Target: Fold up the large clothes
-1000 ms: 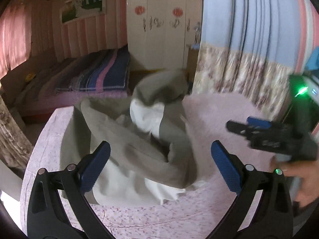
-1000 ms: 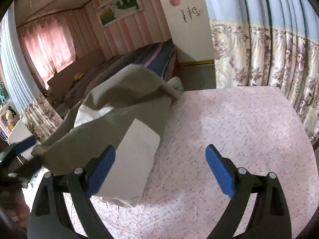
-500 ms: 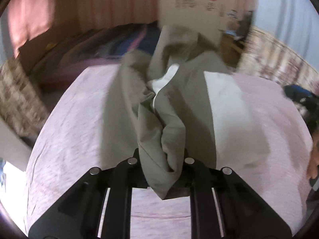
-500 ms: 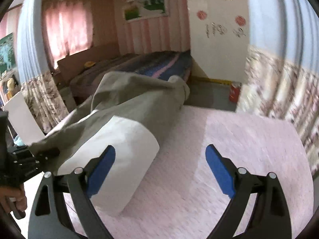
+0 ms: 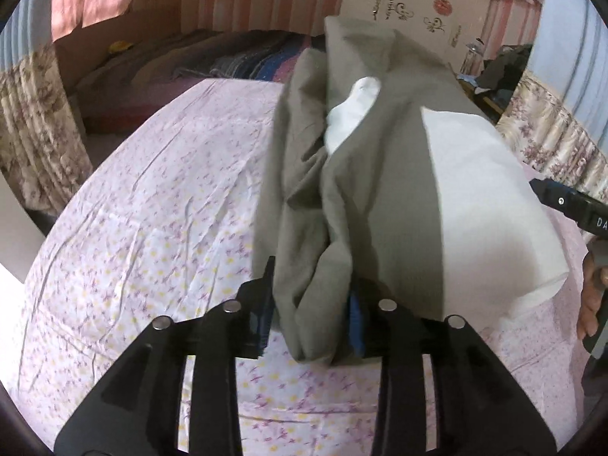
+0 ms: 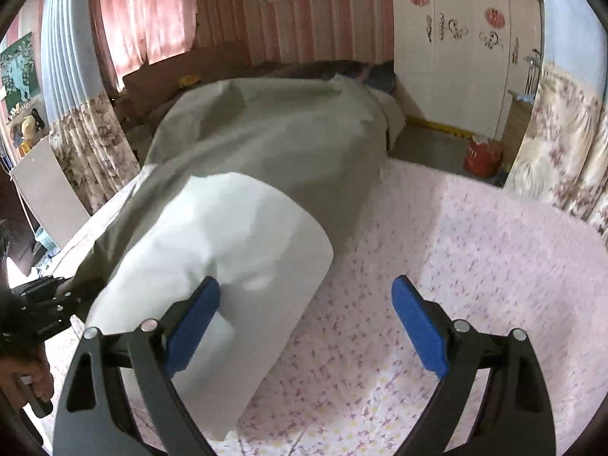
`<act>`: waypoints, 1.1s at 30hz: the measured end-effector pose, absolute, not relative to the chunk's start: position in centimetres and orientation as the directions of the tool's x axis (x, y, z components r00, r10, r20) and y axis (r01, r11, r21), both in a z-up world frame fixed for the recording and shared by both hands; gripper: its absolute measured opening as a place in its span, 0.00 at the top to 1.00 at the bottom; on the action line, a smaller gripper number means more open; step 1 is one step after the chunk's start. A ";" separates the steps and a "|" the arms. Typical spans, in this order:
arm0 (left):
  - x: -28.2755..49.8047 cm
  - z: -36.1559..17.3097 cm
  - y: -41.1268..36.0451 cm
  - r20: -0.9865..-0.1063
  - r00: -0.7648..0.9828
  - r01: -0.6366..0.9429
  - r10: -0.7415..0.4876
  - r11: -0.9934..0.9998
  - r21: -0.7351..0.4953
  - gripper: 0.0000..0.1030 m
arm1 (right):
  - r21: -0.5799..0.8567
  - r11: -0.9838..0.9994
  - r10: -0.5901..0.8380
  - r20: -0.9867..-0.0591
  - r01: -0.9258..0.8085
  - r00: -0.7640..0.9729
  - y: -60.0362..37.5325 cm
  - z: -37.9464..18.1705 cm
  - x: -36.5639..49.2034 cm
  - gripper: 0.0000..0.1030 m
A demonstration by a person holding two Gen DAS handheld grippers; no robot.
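Your left hand-held gripper is clamped on a bunched end of the grey-and-white garment, probably to lift and shake it flat over the floral-sheeted table. The garment's long axis runs straight ahead, away from those fingers. Your right hand-held gripper is wide open and holding nothing, with the white panel just past its left finger.

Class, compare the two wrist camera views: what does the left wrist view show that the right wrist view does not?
Only the left wrist view shows the left gripper with jaws shut on a bunched fold of the grey-and-white garment. Only the right wrist view shows the right gripper with jaws open, holding nothing, and a red container on the floor. Both show the garment and the floral sheet.
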State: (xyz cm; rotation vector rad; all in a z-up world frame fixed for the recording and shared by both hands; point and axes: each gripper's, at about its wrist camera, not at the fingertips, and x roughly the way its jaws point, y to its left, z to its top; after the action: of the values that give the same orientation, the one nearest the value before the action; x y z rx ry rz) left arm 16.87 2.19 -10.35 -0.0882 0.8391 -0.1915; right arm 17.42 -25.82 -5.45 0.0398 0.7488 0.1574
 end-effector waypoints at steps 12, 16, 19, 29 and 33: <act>14.6 -5.0 4.6 -0.670 0.703 0.137 -0.240 0.969 -0.204 0.46 | 0.073 0.991 0.132 -0.616 -0.111 0.777 -27.4 -1.5 16.7 0.08; 15.8 0.8 4.7 -0.633 0.737 0.132 -0.237 0.969 -0.209 0.21 | 0.068 0.993 0.118 -0.582 -0.096 0.805 -28.2 0.8 17.9 0.08; 18.3 3.7 2.6 -0.632 0.733 0.177 -0.253 0.967 -0.181 0.08 | 0.090 0.991 0.134 -0.595 -0.100 0.793 -28.1 1.4 20.2 0.08; 29.8 -2.3 -6.6 -0.746 0.645 0.178 -0.164 0.982 -0.062 0.08 | 0.152 0.985 0.159 -0.664 -0.076 0.730 -25.9 -1.3 27.4 0.08; 33.1 -4.9 -3.9 -0.765 0.639 0.057 -0.079 0.997 -0.055 0.06 | 0.096 0.995 0.089 -0.694 -0.031 0.714 -25.0 -5.0 29.1 0.08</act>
State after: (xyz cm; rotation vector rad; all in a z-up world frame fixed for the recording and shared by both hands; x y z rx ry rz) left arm 33.15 -3.89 -4.87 -0.0264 0.8740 -0.0779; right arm 29.09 -25.02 -4.97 0.0799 0.7723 0.0664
